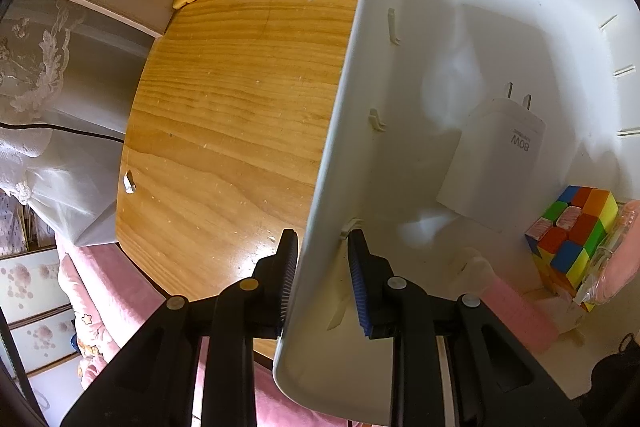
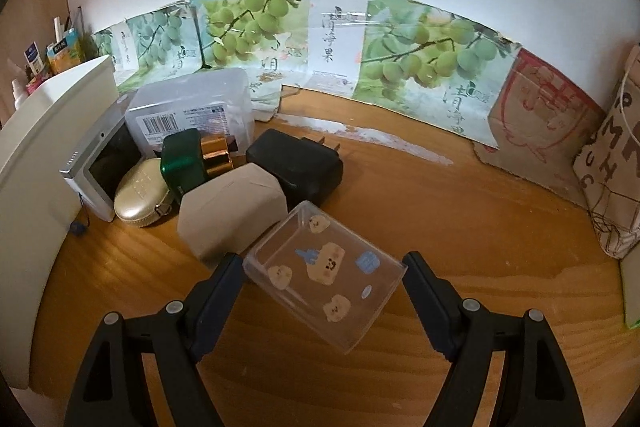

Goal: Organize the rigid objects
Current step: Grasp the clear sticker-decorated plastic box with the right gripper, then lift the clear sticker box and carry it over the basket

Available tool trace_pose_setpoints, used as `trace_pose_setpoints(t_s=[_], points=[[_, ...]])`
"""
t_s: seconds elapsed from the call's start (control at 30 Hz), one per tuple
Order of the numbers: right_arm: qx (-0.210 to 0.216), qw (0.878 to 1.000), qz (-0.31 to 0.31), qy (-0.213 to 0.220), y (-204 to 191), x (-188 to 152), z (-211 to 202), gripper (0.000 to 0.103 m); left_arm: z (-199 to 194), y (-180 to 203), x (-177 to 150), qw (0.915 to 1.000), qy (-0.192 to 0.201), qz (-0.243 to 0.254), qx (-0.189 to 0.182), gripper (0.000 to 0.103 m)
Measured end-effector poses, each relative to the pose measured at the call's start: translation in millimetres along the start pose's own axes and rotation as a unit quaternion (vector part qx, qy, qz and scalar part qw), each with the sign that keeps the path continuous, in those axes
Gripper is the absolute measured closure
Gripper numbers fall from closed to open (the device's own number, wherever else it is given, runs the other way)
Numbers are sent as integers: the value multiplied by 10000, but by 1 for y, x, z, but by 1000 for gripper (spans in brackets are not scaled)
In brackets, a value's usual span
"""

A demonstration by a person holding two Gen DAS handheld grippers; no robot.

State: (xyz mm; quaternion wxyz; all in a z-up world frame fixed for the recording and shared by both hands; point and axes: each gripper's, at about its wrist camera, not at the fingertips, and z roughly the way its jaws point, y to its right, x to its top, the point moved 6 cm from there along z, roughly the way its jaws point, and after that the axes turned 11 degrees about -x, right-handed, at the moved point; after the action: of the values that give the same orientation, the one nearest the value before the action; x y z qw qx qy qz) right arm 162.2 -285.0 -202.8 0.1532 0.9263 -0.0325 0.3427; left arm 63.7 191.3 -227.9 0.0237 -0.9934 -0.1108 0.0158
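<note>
Showing the right gripper [image 2: 324, 291] with its jaws spread wide to either side of a clear plastic box [image 2: 325, 277], neither pad yet pressing on it. That box lies directly ahead, between the fingers, on the wooden table [image 2: 460, 211]. It sits askew: its long axis runs diagonally from upper left to lower right in the right wrist view, so one corner nears the left finger while the far side stands apart from the right one. Closing squarely would likely call for a small roll of the wrist. Its walls are thin, transparent and smooth, dotted with cartoon stickers (probably slippery under the pads).

Behind it stand further rigid items: a beige rounded block [image 2: 232, 215], a black plug adapter [image 2: 298, 167], a green-and-gold bottle [image 2: 196, 161], a gold oval case [image 2: 142, 199] and a frosted lidded container [image 2: 192, 111].

The left gripper [image 1: 322, 279] is drawn narrow over the wall of the white bin [image 1: 352, 75], one ribbed pad outside, one inside, steadying it. Inside rest a white charger [image 1: 492, 163] and a many-coloured puzzle cube [image 1: 572, 235]. The right hand is plainly the nearer to the clear box.
</note>
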Motion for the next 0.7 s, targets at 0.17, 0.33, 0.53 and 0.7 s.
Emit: trace_pose_setpoints(t_s=[0.17, 0.33, 0.53, 0.7], points=[[33, 10000, -47, 3, -2, 0, 1, 22, -1, -1, 0, 10000, 28, -70, -32, 75], [106, 9999, -16, 7, -1, -2, 0, 25, 0, -2, 0, 10000, 21, -78, -24, 75], [163, 9998, 13, 80, 0, -1, -4, 25, 0, -1, 1, 10000, 15, -81, -22, 75], [148, 9997, 66, 159, 2, 0, -10, 25, 0, -1, 1, 10000, 28, -63, -22, 75]])
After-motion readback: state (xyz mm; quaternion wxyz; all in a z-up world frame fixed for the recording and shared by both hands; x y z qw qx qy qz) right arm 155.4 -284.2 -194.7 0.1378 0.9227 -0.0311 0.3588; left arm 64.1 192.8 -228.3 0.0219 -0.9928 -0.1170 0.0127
